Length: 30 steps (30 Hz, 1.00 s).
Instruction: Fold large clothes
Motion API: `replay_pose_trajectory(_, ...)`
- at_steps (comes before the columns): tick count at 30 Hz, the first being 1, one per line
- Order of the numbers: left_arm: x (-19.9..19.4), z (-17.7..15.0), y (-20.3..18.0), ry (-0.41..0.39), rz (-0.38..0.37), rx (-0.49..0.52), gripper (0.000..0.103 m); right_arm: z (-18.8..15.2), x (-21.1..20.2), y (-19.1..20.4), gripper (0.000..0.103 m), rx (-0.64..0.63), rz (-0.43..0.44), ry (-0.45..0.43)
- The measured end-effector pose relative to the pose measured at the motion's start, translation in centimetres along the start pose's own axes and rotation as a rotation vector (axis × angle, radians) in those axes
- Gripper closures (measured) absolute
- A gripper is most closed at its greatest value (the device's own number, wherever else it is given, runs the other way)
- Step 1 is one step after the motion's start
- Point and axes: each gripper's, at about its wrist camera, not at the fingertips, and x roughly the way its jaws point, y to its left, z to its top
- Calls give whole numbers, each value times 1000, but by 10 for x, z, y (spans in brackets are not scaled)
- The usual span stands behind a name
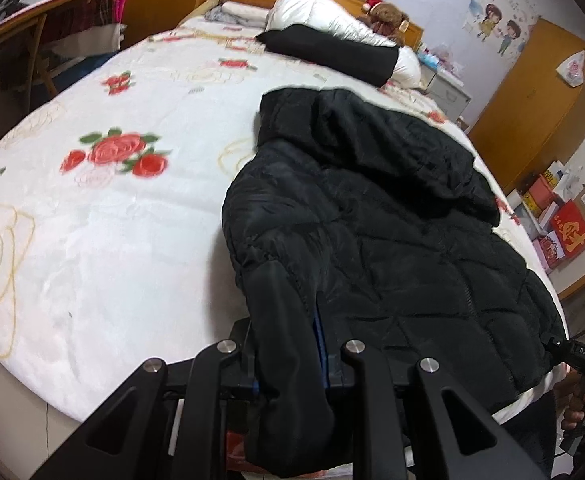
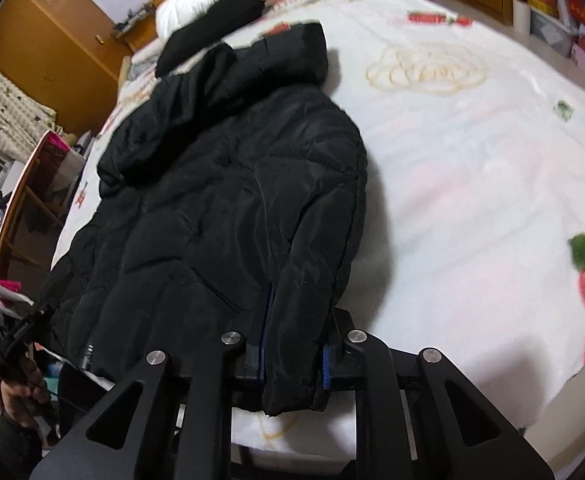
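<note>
A black quilted hooded jacket lies on the bed, hood toward the headboard. It also shows in the right wrist view. My left gripper is shut on the jacket's left sleeve cuff at the bed's near edge. My right gripper is shut on the other sleeve cuff, which hangs between its blue pads. The right gripper also shows at the right edge of the left wrist view, and the left gripper at the left edge of the right wrist view.
The bed has a white blanket with red roses. A white and black jacket and a plush toy lie near the headboard. A wooden chair stands left of the bed. Boxes and a wardrobe stand on the right.
</note>
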Motion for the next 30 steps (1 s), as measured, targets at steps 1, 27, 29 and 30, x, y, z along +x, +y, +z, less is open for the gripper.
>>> replay_pose_trajectory(1, -4, 3, -2, -13, -5, 7, 83, 1, -5, 2, 86, -6, 4, -15)
replay_pose_trajectory(27, -23, 111, -27, -192, -151, 8, 84, 81, -49, 45, 87, -67, 153, -226)
replay_pose_trajectory(29, -20, 124, -30, -204, -163, 8, 84, 93, -48, 50, 87, -70, 160, -242)
replay_pose_trajectory(30, -18, 130, -30, -210, -166, 7, 84, 99, -47, 52, 87, -70, 164, -248)
